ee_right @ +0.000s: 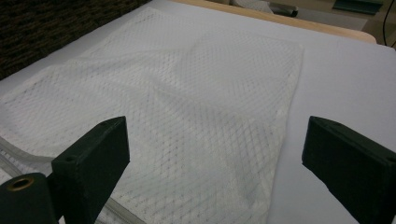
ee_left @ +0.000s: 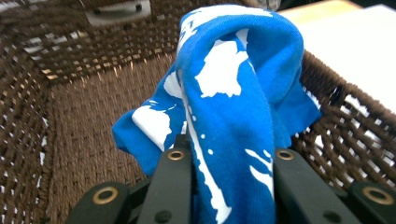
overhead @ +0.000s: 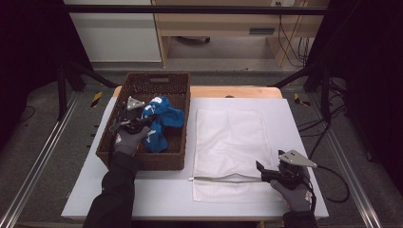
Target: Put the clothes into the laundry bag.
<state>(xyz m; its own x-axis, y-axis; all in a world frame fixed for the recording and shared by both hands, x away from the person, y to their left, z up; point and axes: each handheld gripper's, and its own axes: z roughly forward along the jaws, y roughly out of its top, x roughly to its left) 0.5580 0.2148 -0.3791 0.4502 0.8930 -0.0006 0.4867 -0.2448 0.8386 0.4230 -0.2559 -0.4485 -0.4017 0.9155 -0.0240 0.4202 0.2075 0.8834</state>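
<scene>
The left tongs (ee_left: pixel 224 186) are clamped on a blue cloth with white patches (ee_left: pixel 233 107), a fold of it pinched between the two black jaws and the rest bunched up just ahead of them. That cloth sits inside a dark brown woven basket (overhead: pixel 178 137), which stands on the left part of the bench (overhead: pixel 166 194); in the high view the left tongs (overhead: pixel 142 121) reach into the basket from its left side, held by a gloved hand (overhead: pixel 127 141). The right tongs (ee_right: pixel 215 154) are spread wide with nothing between the jaws, poised over a white mesh bag (ee_right: pixel 187 93) lying flat on the bench's white cover. In the high view the right tongs (overhead: pixel 260 167) are at the bag's near right corner, beside its zipper edge (overhead: pixel 223 179), with the bag (overhead: pixel 228 142) just to the right of the basket.
</scene>
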